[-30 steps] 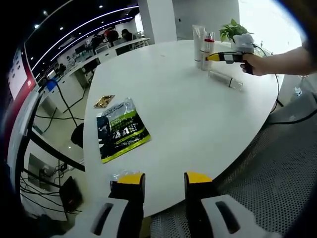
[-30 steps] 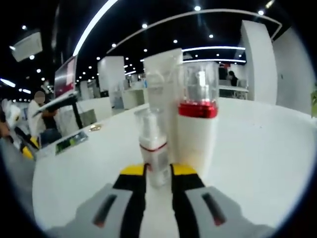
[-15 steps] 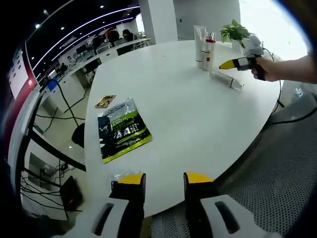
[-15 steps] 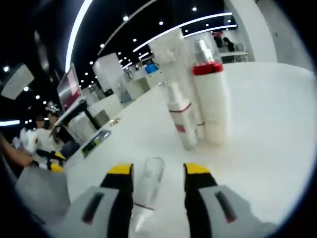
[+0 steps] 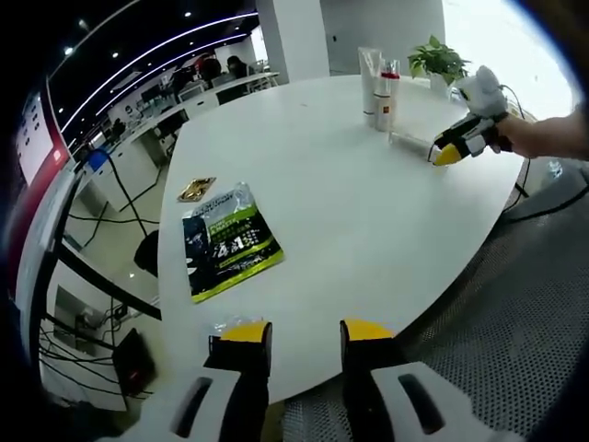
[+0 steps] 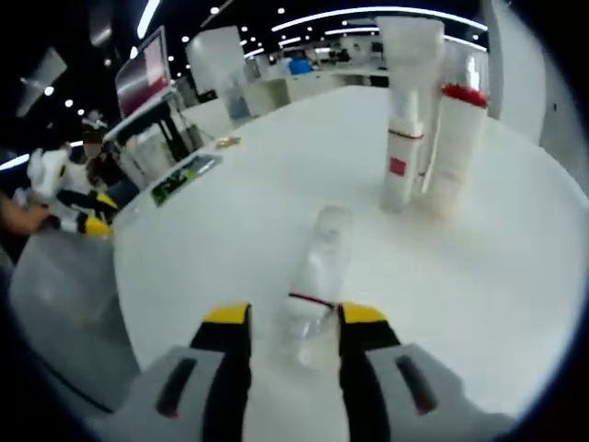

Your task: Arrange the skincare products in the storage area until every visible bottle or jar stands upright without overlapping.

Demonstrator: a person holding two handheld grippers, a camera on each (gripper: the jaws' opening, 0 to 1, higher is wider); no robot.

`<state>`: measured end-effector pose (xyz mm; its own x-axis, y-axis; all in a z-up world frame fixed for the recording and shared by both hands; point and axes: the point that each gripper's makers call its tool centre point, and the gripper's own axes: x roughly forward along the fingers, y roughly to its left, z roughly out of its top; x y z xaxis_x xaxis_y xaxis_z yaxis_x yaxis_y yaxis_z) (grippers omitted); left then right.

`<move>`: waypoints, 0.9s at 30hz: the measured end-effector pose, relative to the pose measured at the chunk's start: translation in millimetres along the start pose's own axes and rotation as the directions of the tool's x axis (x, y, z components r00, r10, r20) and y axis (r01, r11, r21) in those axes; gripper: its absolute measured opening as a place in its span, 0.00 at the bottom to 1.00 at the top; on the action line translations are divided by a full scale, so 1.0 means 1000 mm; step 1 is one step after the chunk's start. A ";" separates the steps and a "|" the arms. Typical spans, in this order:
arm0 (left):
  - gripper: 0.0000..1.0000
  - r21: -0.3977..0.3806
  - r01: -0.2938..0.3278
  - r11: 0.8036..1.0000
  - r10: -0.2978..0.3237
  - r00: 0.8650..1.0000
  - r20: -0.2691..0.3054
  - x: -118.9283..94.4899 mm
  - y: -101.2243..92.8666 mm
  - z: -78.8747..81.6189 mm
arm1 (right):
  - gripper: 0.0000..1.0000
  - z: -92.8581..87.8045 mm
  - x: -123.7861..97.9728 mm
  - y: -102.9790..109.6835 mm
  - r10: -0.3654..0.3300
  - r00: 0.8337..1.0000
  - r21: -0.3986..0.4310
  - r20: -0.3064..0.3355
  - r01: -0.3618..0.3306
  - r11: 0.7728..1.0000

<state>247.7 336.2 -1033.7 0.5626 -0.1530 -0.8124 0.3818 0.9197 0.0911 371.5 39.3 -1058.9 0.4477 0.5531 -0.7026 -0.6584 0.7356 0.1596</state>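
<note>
A round white table (image 5: 368, 212) carries a green-and-black pouch (image 5: 225, 241), a small gold packet (image 5: 194, 189) and, at its far side, a potted plant (image 5: 435, 60). Three bottles stand upright together: a tall tube (image 6: 409, 55), a red-capped bottle (image 6: 455, 138) and a slim bottle (image 6: 400, 152). A clear bottle (image 6: 317, 267) lies on its side, its end between the right gripper's (image 6: 285, 318) open jaws, unclamped. The left gripper (image 5: 299, 331) hovers open and empty at the near edge.
</note>
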 end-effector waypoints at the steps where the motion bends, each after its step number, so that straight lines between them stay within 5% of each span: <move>1: 0.30 0.000 0.000 1.000 0.000 1.000 0.000 0.000 0.000 0.000 | 0.31 0.001 -0.002 -0.001 -0.009 1.000 -0.024 0.003 0.009 1.000; 6: 0.30 0.013 0.002 1.000 -0.002 1.000 0.002 -0.001 0.001 -0.001 | 0.18 -0.003 -0.002 -0.009 -0.021 0.999 -0.111 -0.025 0.018 0.994; 18: 0.30 0.011 -0.009 1.000 0.009 0.999 0.034 -0.002 0.007 0.006 | 0.17 0.005 -0.022 0.008 0.035 0.999 -0.034 -0.021 -0.036 0.999; 27: 0.36 0.011 -0.016 1.000 0.016 0.999 0.029 -0.003 0.003 0.009 | 0.17 0.039 -0.055 0.056 0.137 0.991 -0.020 0.000 -0.137 0.990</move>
<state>253.7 335.9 -1026.1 0.5895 -0.1488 -0.7939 0.3809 0.9180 0.1108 334.0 65.4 -984.2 0.3534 0.6487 -0.6740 -0.7253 0.6450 0.2406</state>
